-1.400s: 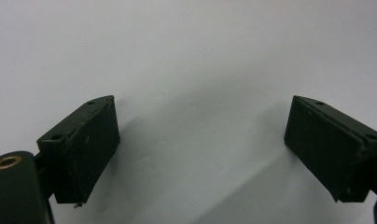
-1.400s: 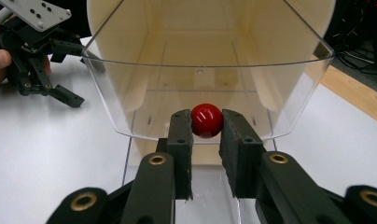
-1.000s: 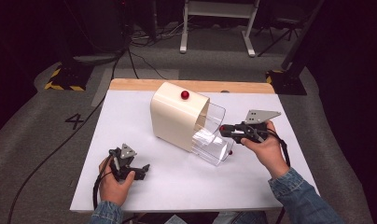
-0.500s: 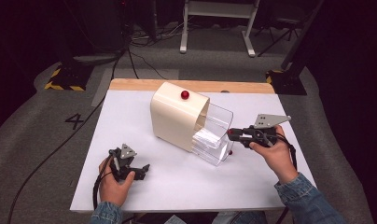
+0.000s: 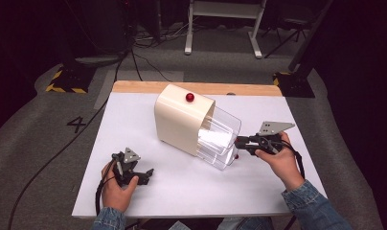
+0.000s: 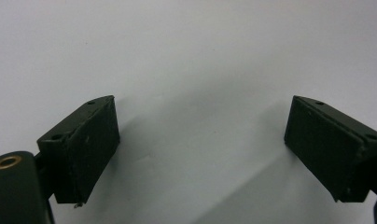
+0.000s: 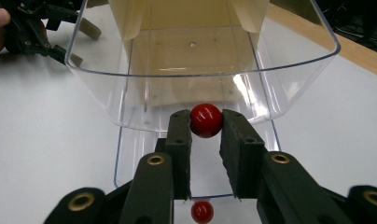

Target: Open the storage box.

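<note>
right tool: clamped on a small red knob, both pads pressing its sides, right of centre in the high view. The knob sits at the front of a clear plastic drawer.

drawer: see-through bin sticking out of a cream box, in the middle of the high view. In the right tool's view its curved rim runs across the upper half of the frame, and you can see through to the cream inside of the box.

reflection: a second little red blob low in the right tool's view; looks like the knob mirrored in the clear plastic, can't say for sure.

box: cream, rounded top, with another red knob on top, standing on the white table.

left tool: jaws wide apart, only bare table between them. In the high view it's at lower left, resting on the table, well apart from the box.

hands: one on each tool, denim sleeves coming in from the bottom edge.
</note>
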